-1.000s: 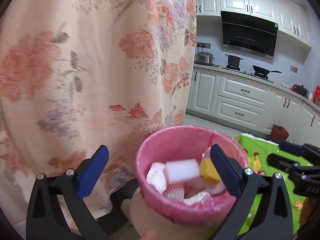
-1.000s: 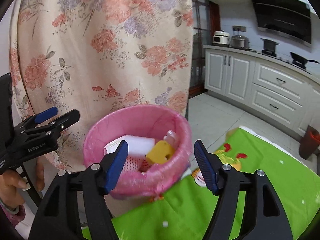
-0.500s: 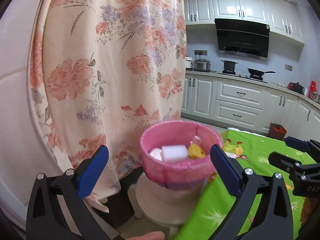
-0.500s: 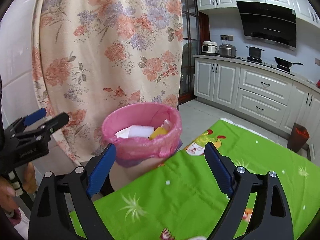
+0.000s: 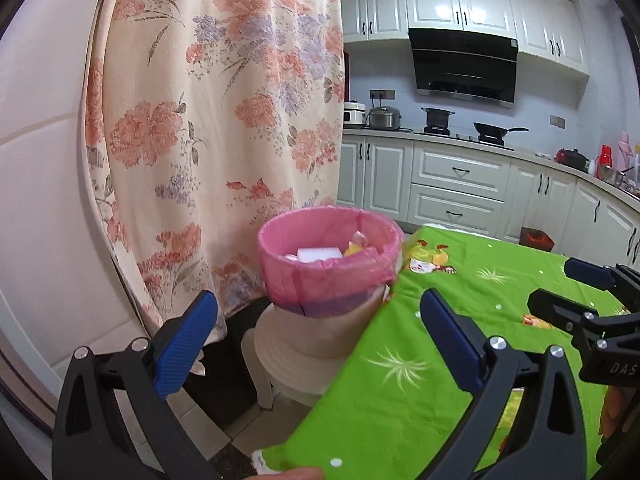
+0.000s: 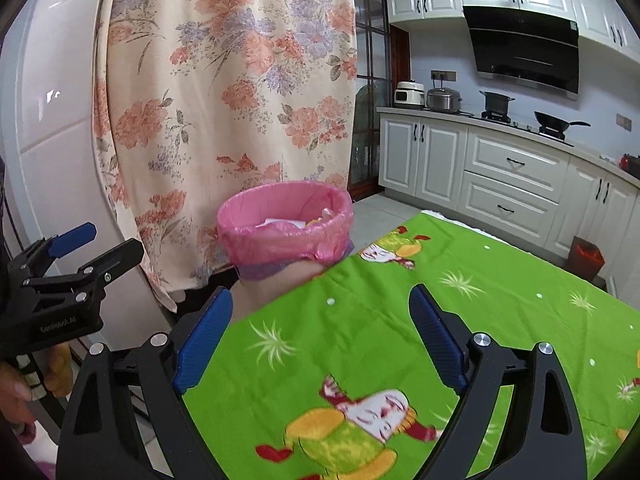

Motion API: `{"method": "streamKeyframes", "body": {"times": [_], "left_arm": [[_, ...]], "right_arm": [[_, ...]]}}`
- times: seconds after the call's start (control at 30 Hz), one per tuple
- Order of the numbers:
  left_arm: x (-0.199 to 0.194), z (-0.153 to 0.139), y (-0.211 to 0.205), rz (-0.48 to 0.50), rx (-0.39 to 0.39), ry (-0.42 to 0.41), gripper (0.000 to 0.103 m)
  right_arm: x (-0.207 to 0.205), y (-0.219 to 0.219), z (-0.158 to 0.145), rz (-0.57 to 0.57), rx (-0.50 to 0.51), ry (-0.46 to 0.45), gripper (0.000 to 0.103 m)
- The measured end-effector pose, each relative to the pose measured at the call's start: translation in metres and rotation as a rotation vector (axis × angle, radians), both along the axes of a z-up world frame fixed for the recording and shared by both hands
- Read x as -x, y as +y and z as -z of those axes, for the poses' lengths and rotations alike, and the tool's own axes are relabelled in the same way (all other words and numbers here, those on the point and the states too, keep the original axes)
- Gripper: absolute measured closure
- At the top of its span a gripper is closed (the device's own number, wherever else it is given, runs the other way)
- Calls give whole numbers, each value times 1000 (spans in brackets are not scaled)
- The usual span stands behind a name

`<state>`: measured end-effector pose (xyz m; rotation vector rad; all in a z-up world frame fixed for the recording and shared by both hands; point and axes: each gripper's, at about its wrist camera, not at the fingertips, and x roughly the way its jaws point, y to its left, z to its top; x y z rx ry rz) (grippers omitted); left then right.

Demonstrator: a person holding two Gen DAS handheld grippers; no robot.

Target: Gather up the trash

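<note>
A small bin lined with a pink bag [image 5: 328, 268] [image 6: 286, 230] stands on a white stool [image 5: 288, 360] just past the table's left edge. White, yellow and pink scraps of trash [image 5: 320, 254] lie inside it. My left gripper [image 5: 320, 338] is open and empty, well back from the bin. My right gripper [image 6: 320, 338] is also open wide with nothing between its fingers, hanging over the green tablecloth [image 6: 440, 320]. In the right wrist view the left gripper [image 6: 76, 248] shows from the side at the far left, held by a hand.
A floral curtain [image 5: 224, 120] hangs right behind the bin, next to a white tiled wall [image 5: 44, 200]. White kitchen cabinets [image 5: 456, 188], a range hood and pots on the counter fill the background. A small red bin [image 6: 586, 258] sits on the floor by the cabinets.
Both grippers have drawn back from the pink bin, which now looks smaller and farther off. The right gripper's fingers have spread wider. More of the green tablecloth has come into view.
</note>
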<state>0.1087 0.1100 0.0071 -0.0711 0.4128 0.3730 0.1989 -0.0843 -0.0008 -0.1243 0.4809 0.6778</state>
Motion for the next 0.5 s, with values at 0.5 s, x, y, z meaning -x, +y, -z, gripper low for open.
{"method": "streamKeyframes", "body": {"times": [0.5], "left_arm": [[15,-1,-9,19,-3,-1,5]], "right_arm": [[15,-13,0,14,-17,-7,19]]}}
